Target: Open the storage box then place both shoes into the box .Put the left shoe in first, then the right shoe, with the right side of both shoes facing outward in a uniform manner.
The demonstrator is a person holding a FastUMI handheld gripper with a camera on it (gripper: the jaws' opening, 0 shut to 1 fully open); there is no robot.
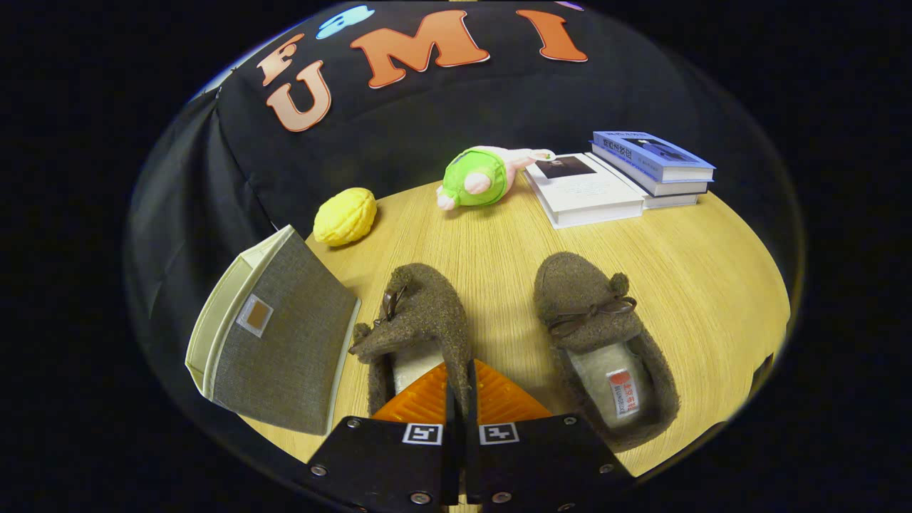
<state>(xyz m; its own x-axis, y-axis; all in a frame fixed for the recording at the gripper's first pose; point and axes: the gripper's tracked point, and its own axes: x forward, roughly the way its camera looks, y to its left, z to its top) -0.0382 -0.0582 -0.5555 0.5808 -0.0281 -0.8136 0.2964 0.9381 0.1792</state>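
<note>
A round, light wooden table (641,285) with fine straight grain is standing against the booth's black cloth wall (399,135), which is hanging in soft folds and curving around the far side. Light is falling from above, leaving short, soft shadows on the wood. Toward the back of the tabletop, a yellow ridged toy (345,216) is lying near the cloth, a green and pink plush toy (479,177) is resting beside it, and a white book (586,189) is sitting next to two stacked blue books (652,160).
</note>
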